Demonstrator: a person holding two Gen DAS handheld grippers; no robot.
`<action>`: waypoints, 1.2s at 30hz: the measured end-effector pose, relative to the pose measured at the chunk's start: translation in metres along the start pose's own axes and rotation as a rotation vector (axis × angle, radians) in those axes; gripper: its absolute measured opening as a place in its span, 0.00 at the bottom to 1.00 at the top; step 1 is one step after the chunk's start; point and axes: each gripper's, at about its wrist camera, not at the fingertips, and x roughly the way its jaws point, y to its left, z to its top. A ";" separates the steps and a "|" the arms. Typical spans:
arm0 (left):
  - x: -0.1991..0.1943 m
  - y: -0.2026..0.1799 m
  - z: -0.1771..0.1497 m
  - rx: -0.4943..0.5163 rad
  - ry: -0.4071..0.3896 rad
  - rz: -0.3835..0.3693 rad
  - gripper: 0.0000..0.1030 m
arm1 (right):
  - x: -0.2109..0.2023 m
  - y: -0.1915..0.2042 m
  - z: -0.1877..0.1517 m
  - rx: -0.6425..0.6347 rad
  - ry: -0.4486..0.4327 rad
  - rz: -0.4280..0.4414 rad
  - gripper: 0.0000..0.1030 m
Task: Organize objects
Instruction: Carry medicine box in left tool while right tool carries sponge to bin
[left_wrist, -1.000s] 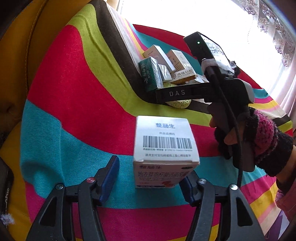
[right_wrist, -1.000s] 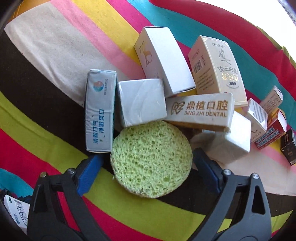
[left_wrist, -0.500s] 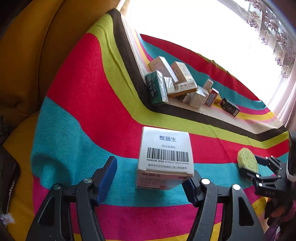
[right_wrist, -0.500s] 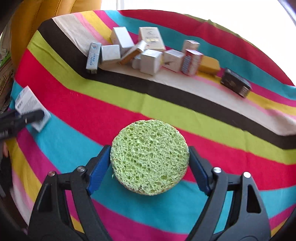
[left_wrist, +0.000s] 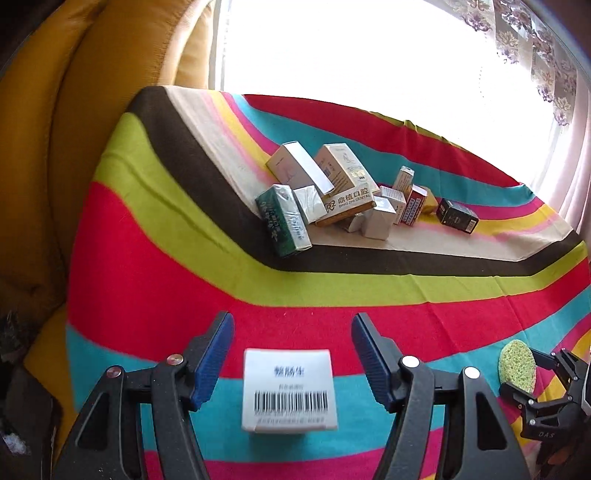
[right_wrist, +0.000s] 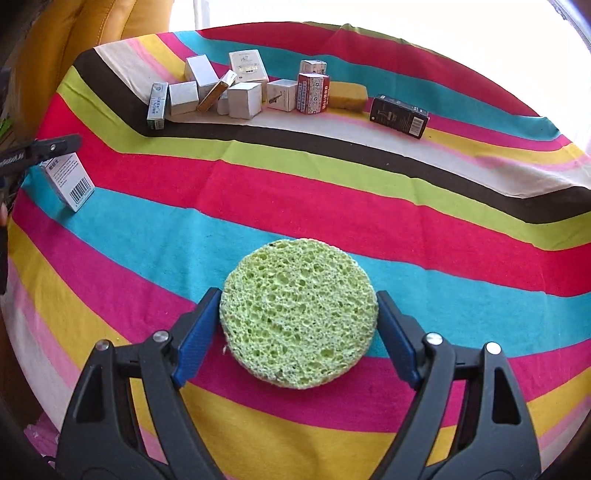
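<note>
Left tongs (left_wrist: 291, 354) are spread wide, w/ a white barcode box (left_wrist: 289, 391) standing upright between the blue pads (left_wrist: 212, 356), gaps on both sides, nothing touching it. Box sits on the striped cloth (left_wrist: 166, 258) covering the desk, on the turquoise/red bands near the left front edge. From the right wrist view the same box (right_wrist: 70, 181) shows at far left, w/ one black finger of the left tongs just above it.

Right tongs (right_wrist: 299, 328) are pinching a round green sponge (right_wrist: 299, 314) edge-to-edge, both pads pressed against its rim. Sponge lies flat over the turquoise and pink stripes; can't tell if it rests on the cloth or is held just above. In the left wrist view it appears at the far right (left_wrist: 517, 369), in the right tongs (left_wrist: 532, 384).

At the back of the desk, on the cream and brown stripes, a cluster of small boxes (right_wrist: 221, 88): green-and-white carton (left_wrist: 284, 219) at the left end, several white/silver ones leaning on each other, a red-and-white box (right_wrist: 313, 92), a yellow sponge (right_wrist: 347, 95) beside it. A black box (right_wrist: 399, 116) lies apart, to the right of the group. Yellow cushion (left_wrist: 92, 129) behind the left corner; bright window beyond.
</note>
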 end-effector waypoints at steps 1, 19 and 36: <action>0.010 -0.001 0.007 0.002 0.010 0.001 0.65 | 0.000 -0.002 0.000 0.009 0.001 0.002 0.81; 0.046 -0.017 0.057 0.031 0.016 0.012 0.73 | 0.002 -0.005 0.001 0.024 0.003 0.012 0.82; 0.052 -0.013 -0.006 0.061 0.134 0.033 0.41 | 0.001 -0.004 0.001 0.025 0.002 0.011 0.81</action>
